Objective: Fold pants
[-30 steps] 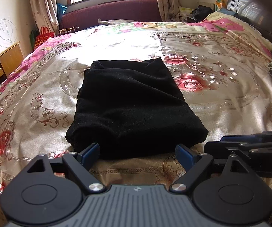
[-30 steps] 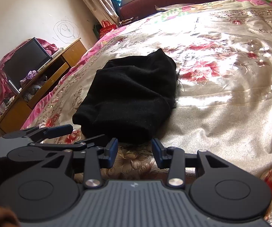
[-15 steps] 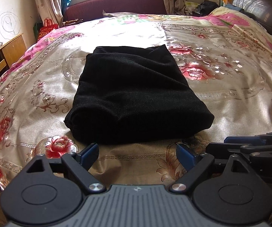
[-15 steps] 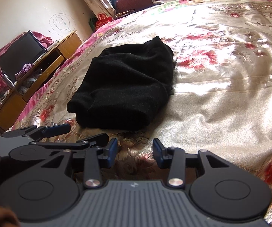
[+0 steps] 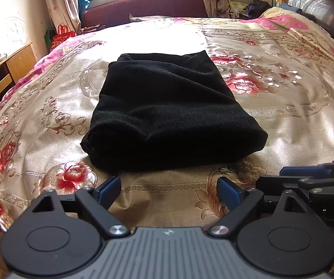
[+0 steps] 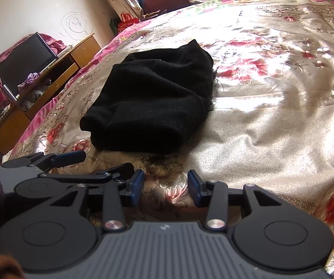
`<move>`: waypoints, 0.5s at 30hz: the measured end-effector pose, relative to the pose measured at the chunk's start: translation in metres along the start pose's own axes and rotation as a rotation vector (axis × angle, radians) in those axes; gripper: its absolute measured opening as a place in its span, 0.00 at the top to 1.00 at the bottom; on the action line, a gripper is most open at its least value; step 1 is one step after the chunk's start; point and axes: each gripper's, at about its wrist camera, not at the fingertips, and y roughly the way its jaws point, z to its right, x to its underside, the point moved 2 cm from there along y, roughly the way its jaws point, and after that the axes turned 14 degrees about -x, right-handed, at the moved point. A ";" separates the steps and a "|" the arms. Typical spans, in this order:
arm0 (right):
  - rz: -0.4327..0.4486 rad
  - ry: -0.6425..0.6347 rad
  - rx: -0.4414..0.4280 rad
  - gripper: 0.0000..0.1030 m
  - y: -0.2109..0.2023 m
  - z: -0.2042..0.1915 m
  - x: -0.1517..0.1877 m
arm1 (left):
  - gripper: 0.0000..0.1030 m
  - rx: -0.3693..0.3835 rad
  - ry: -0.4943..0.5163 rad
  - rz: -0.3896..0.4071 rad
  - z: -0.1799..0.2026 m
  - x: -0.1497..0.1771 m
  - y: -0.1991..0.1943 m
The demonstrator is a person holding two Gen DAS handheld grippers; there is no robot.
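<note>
The black pants [image 5: 167,109] lie folded in a thick rectangle on the floral bedspread [image 5: 271,121]. They also show in the right wrist view [image 6: 153,102]. My left gripper [image 5: 169,188] is open and empty, a short way back from the pants' near edge. My right gripper [image 6: 165,183] is open and empty, also back from the near edge. The right gripper's fingers [image 5: 306,172] show at the right of the left wrist view. The left gripper's fingers [image 6: 67,157] show at the left of the right wrist view.
A wooden cabinet [image 6: 48,79] with a dark screen [image 6: 25,61] stands left of the bed. A maroon sofa [image 5: 143,7] and curtains sit under the window beyond. A dark headboard [image 5: 322,4] and loose clothes are at the right.
Both grippers have pulled back from the pants' near edge and risen a little. The folded pants have not moved.
</note>
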 end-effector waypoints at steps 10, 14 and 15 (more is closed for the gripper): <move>-0.004 -0.003 0.001 0.58 0.000 0.002 0.001 | 0.01 -0.009 0.004 0.003 0.001 0.001 0.000; -0.004 -0.003 0.001 0.58 0.000 0.002 0.001 | 0.01 -0.009 0.005 0.003 0.001 0.001 0.000; -0.004 -0.003 0.001 0.58 0.000 0.002 0.001 | 0.01 -0.010 0.005 0.004 0.001 0.001 0.000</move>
